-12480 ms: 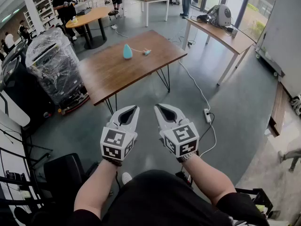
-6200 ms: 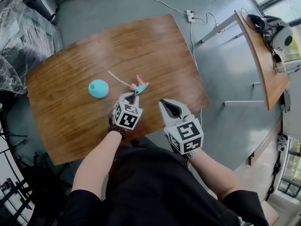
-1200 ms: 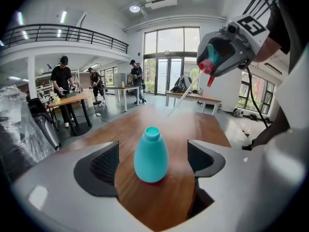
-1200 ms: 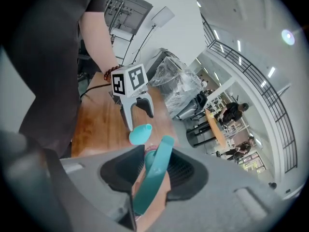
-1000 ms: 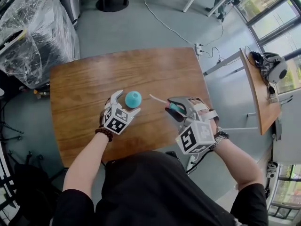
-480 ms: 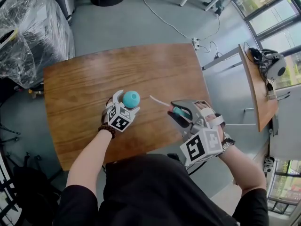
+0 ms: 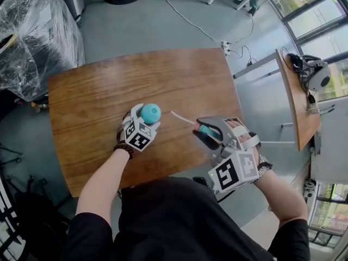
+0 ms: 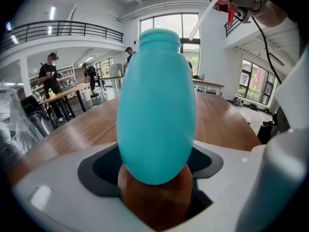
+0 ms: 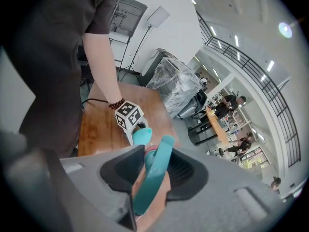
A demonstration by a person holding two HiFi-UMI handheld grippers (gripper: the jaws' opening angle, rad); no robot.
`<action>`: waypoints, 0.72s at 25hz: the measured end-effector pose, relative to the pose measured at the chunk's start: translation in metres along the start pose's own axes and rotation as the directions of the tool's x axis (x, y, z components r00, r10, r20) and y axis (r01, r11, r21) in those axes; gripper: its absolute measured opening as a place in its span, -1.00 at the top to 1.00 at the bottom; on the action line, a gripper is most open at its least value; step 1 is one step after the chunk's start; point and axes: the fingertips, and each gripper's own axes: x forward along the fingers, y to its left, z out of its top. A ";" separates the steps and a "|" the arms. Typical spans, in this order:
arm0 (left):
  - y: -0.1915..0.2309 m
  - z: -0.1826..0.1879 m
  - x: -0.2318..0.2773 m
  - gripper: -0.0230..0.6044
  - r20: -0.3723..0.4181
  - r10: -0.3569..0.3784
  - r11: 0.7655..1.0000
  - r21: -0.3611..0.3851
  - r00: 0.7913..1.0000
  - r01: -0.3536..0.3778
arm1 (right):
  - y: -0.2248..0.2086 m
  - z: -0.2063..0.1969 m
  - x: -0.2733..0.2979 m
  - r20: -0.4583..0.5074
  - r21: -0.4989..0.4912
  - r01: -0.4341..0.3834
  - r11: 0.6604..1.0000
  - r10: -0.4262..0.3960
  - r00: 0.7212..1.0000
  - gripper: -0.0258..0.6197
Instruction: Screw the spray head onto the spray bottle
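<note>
Head view: left gripper (image 7: 145, 118) has dropped down round spray bottle (image 7: 150, 112) since a sec ago. Jaws just been closing in but still wide, bottle between them, pads not clamped far as I can see. So grab's lined up, screwing not started. Bottle upright on table (image 7: 98, 91), spray head (image 7: 203, 129) at its 4 o'clock, tube (image 7: 182, 117) poking toward 10.

Left gripper view: bottle teal, egg-shaped, smooth, bare open neck at 12.

Right gripper view: right gripper (image 9: 149, 187) pinched shut on spray head.
</note>
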 end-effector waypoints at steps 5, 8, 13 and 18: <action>-0.001 0.004 -0.011 -0.45 -0.039 0.022 0.997 0.080 0.999 -0.019 | 0.000 0.010 -0.002 0.030 0.003 -0.017 1.000 0.017 0.999 0.54; -0.002 0.004 -0.021 -0.45 -0.078 0.044 0.987 0.155 0.996 -0.032 | 0.003 0.016 -0.003 0.052 -0.005 -0.029 1.000 0.029 0.998 0.54; -0.003 0.004 -0.035 -0.43 -0.145 0.085 0.964 0.261 0.986 -0.045 | 0.009 0.025 -0.004 0.070 -0.033 -0.063 0.997 0.065 0.995 0.54; -0.006 0.004 -0.047 -0.43 -0.195 0.109 0.947 0.318 0.975 -0.042 | 0.016 0.031 -0.004 0.085 -0.064 -0.085 0.994 0.090 0.992 0.54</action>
